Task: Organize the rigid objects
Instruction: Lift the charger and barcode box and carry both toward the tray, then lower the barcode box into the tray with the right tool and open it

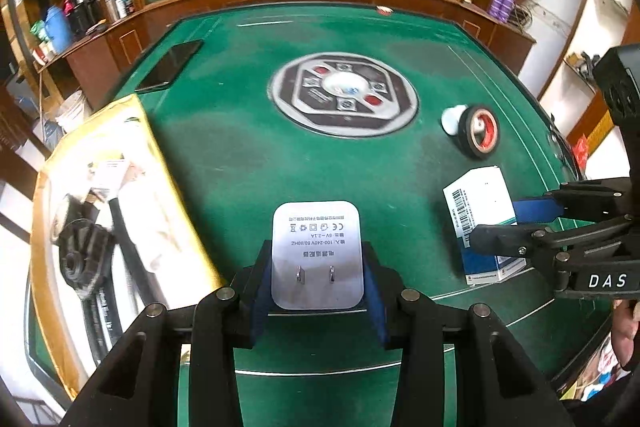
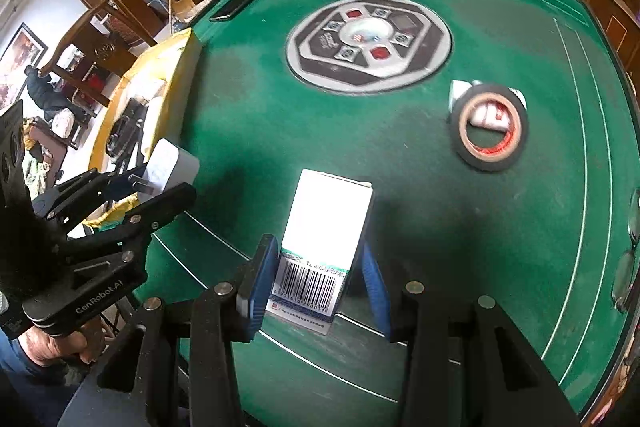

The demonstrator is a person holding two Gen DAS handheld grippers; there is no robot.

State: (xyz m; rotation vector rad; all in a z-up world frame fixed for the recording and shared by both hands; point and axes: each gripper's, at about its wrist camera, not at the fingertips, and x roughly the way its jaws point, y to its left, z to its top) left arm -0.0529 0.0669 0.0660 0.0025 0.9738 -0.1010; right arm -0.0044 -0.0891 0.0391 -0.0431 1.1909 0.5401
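Note:
My left gripper is shut on a white power adapter, its plug prongs facing the camera, held above the green felt. In the right wrist view the left gripper and the adapter appear at the left, beside the yellow box. My right gripper is shut on a white and blue carton with a barcode on its near end. I cannot tell whether the carton touches the felt. From the left wrist view the right gripper and the carton are at the right.
A yellow open box holding several items sits at the table's left edge. A black tape roll leans against a small white object. A dark phone lies far left. A round control panel marks the table centre.

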